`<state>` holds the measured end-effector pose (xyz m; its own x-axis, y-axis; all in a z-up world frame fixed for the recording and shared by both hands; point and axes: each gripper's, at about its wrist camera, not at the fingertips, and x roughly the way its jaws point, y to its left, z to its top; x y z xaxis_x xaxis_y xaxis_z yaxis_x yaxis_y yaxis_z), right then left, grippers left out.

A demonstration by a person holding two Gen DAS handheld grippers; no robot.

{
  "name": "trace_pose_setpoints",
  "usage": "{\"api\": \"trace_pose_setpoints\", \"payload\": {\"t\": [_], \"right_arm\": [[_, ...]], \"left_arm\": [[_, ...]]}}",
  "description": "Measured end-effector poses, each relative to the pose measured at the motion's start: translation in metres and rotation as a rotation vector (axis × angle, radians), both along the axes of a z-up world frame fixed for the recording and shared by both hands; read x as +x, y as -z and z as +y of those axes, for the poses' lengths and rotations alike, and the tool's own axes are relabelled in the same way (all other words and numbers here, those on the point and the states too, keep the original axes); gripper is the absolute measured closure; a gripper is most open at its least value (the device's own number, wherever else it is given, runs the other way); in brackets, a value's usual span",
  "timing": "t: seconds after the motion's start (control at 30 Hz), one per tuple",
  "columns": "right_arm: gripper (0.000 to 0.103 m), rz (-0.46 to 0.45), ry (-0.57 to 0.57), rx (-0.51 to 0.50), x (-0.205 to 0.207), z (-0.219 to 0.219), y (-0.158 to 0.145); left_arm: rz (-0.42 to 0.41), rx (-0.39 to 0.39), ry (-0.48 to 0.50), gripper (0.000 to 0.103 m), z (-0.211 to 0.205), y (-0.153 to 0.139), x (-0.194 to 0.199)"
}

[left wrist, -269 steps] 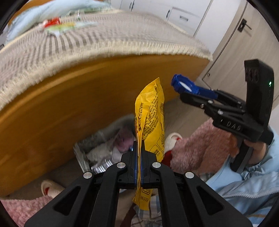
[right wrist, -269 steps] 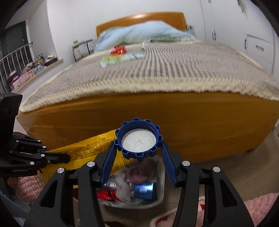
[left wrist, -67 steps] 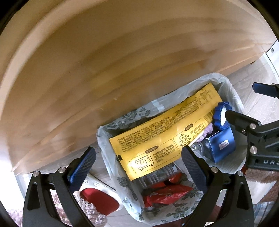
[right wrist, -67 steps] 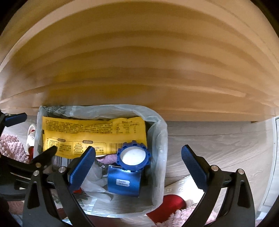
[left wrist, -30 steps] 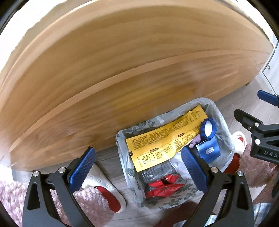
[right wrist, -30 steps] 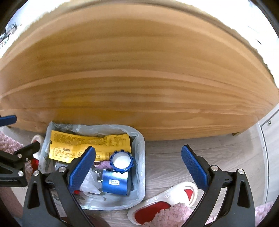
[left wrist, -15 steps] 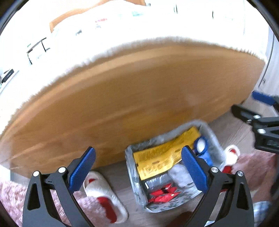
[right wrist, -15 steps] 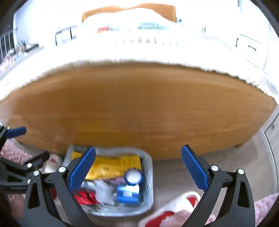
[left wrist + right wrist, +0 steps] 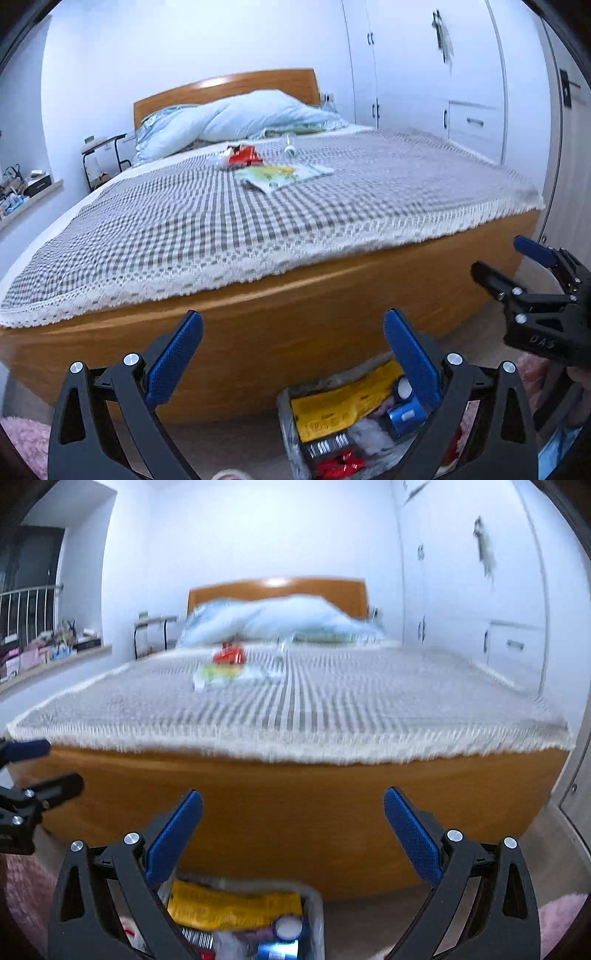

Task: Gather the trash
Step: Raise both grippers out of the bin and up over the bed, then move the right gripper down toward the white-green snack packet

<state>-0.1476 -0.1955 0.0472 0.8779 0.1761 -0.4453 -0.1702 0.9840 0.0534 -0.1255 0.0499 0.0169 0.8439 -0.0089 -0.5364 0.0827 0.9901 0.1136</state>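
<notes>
Your left gripper point(image 9: 291, 354) stands wide apart with nothing between its blue pads, and your right gripper point(image 9: 293, 834) is spread just as wide and just as empty. In the left view the right gripper shows at about 3 o'clock, its fingers also parted.

A second ago both cameras stared down into the bin at the wooden bed board; now they have tilted up and the whole bed top is in sight. Nine seconds back the left claw pinched the yellow wrapper and the right one carried the blue jar; both now lie in the bin. So that drop is done, I judge, and you are turning to the next pieces.

Just below the left claw, at 5 o'clock, the lined trash bin point(image 9: 286, 406) sits on the floor against the bed frame point(image 9: 258, 325). In it I count one yellow wrapper point(image 9: 340, 406), one blue jar point(image 9: 406, 411) with its white lid, one red wrapper point(image 9: 338, 466) and some pale crumpled bits I cannot count.

Further out, at 12 o'clock on the checked bedspread point(image 9: 184, 229), three pieces of trash are left: one red packet point(image 9: 242, 156), one green-and-yellow flat packet point(image 9: 280, 176) just in front of it, and one small clear bottle-like item point(image 9: 289, 146) to its right, too small to name surely. All three lie well apart from the near edge, toward the one blue duvet point(image 9: 236, 120), so you will likely need to lean in over the bed.
</notes>
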Motion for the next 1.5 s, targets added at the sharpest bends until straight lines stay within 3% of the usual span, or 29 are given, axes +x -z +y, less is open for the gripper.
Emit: {"api": "trace_pose_setpoints", "payload": {"t": [0.17, 0.37, 0.43, 0.53, 0.8, 0.93, 1.2, 1.5], "right_arm": [[0.009, -0.021, -0.001, 0.069, 0.011, -0.009, -0.049], [0.009, -0.198, 0.007, 0.044, 0.042, -0.014, -0.095], [0.009, -0.217, 0.04, 0.029, 0.059, -0.013, -0.097], [0.009, -0.219, 0.017, 0.101, 0.085, -0.009, -0.101], [0.009, -0.131, -0.047, 0.145, 0.14, 0.021, -0.105], [0.009, -0.145, 0.015, 0.097, 0.156, 0.04, -0.11], [0.009, -0.129, 0.055, 0.096, 0.194, 0.063, -0.109], [0.009, -0.11, 0.123, 0.128, 0.232, 0.056, -0.1]], "left_arm": [[-0.087, -0.036, 0.014, 0.008, 0.01, -0.023, 0.007], [-0.189, -0.076, 0.016, 0.008, 0.023, -0.059, 0.043], [-0.21, -0.087, 0.009, 0.008, 0.027, -0.066, 0.057], [-0.226, -0.114, -0.003, 0.008, 0.035, -0.075, 0.08], [-0.255, -0.167, -0.031, 0.008, 0.056, -0.09, 0.128], [-0.245, -0.201, -0.057, 0.008, 0.067, -0.095, 0.149], [-0.215, -0.331, -0.129, 0.008, 0.092, -0.092, 0.19], [-0.211, -0.357, -0.163, 0.008, 0.107, -0.084, 0.23]]}}
